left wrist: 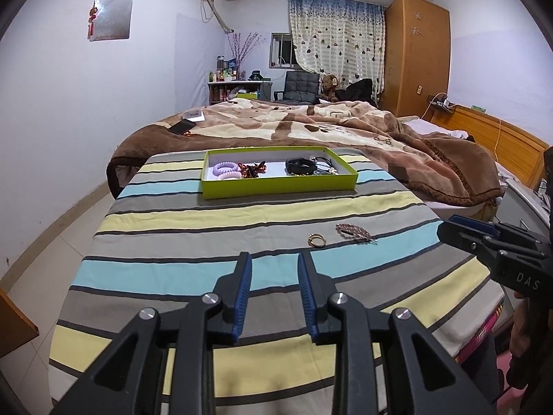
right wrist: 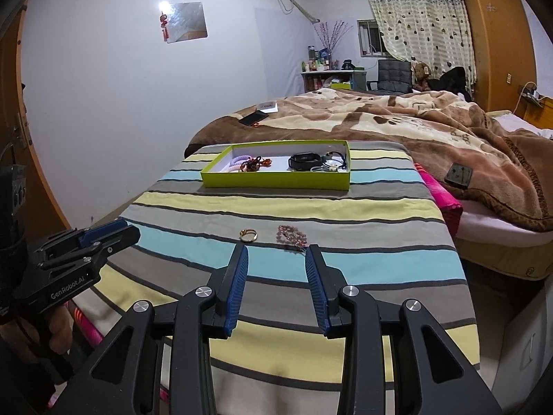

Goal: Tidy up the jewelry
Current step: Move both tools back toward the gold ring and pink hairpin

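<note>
A green tray sits at the far end of a striped cloth and holds a purple coil hair tie, a black band and other small pieces. On the cloth nearer me lie a gold ring and a reddish beaded hair clip. My left gripper is open and empty, short of the ring. My right gripper is open and empty, with the clip just beyond its tips. Each gripper also shows in the other's view, the right gripper and the left gripper.
The striped cloth covers a small table at the foot of a bed with a brown blanket. A phone lies on the blanket. A pink cloth hangs off the table's right side. A wardrobe stands at the back.
</note>
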Motion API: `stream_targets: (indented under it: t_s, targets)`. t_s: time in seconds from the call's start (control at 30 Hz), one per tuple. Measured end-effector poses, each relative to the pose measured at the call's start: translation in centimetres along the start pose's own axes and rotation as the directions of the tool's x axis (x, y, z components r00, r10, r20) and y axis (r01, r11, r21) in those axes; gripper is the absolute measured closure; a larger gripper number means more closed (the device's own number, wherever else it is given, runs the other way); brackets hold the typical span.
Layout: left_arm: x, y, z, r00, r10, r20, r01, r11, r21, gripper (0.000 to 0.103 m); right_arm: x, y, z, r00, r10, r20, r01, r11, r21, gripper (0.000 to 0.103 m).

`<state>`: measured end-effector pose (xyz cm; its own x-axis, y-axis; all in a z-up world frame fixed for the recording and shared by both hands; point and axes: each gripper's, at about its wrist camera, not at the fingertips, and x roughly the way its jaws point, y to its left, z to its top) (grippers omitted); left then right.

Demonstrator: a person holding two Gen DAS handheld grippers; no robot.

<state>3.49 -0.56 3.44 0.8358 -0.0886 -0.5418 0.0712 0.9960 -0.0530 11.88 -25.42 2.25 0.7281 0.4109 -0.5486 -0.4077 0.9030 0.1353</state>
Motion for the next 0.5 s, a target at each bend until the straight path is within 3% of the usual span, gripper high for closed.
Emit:
stream_targets:
  t_s: [0.27,0.5]
  targets:
    - [0.9,-0.5,0.2,1.0,-0.012,-0.013,0.012,1.0,0.009,0.074,0.2,-0.4,-0.4,1.0,0.002,-0.012,-0.002,1.0,-0.006,0.067]
    - [2.0,-1.0,0.8,1.0,-0.022,-0.016,0.022,1.0,0.016,0.066,1.4,-0.9,-0.1,0.999,0.004,-0.038,-0.005,1.0,-0.023,0.067]
